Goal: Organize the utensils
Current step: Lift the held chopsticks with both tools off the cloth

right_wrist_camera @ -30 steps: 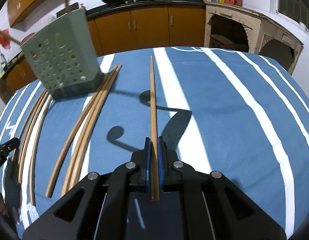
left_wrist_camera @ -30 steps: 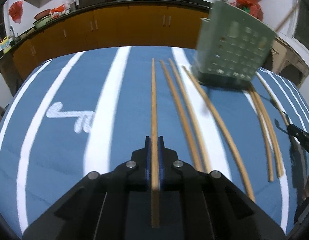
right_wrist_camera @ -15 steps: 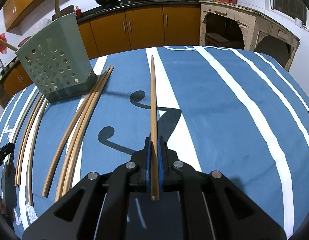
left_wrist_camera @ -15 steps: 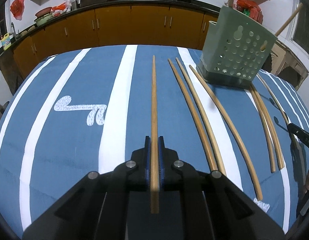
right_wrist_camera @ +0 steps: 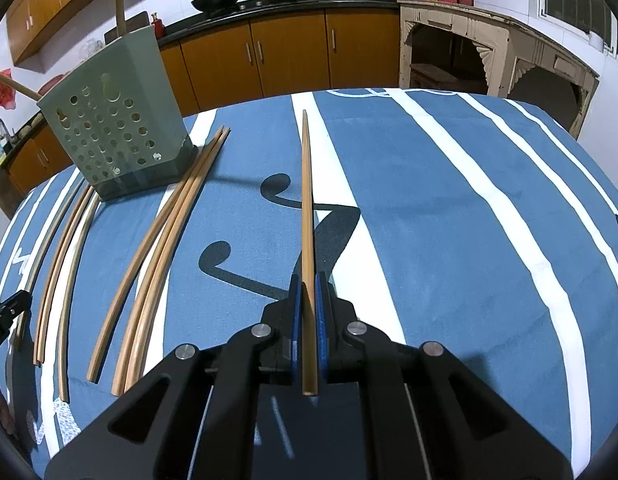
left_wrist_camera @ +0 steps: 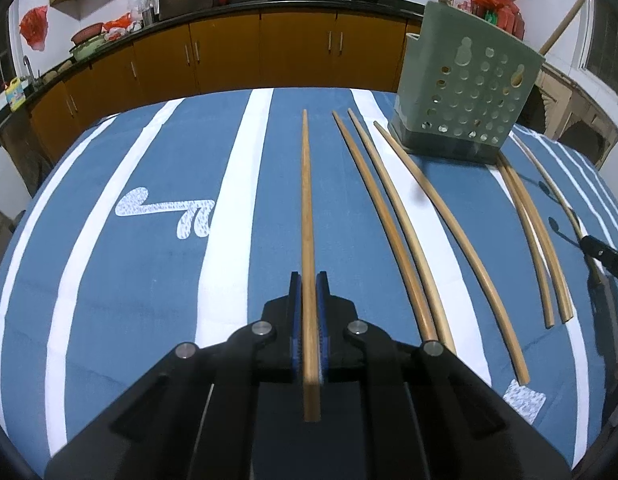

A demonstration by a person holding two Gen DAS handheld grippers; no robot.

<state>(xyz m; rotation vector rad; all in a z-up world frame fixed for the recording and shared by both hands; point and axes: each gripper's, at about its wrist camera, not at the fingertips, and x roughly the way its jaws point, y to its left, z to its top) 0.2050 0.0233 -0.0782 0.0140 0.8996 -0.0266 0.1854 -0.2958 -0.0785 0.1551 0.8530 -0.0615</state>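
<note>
My left gripper (left_wrist_camera: 308,280) is shut on a wooden chopstick (left_wrist_camera: 306,208) that points straight ahead above the blue striped cloth. My right gripper (right_wrist_camera: 307,280) is shut on another wooden chopstick (right_wrist_camera: 308,208), also held above the cloth. A green perforated utensil holder (left_wrist_camera: 465,84) stands at the far right in the left wrist view and at the far left in the right wrist view (right_wrist_camera: 113,120); chopsticks stick out of its top. Several loose chopsticks (left_wrist_camera: 393,216) lie on the cloth in front of the holder; they also show in the right wrist view (right_wrist_camera: 157,248).
The table carries a blue cloth with white stripes (left_wrist_camera: 149,280). Orange kitchen cabinets (left_wrist_camera: 229,56) with pans on the counter run along the back wall. A pale wooden cabinet (right_wrist_camera: 489,56) stands at the right. The other gripper's tip (left_wrist_camera: 605,256) shows at the right edge.
Both grippers have drawn back and lifted a little with their chopsticks; the holder now looks farther away and sharp instead of blurred. Both grips are unchanged.
</note>
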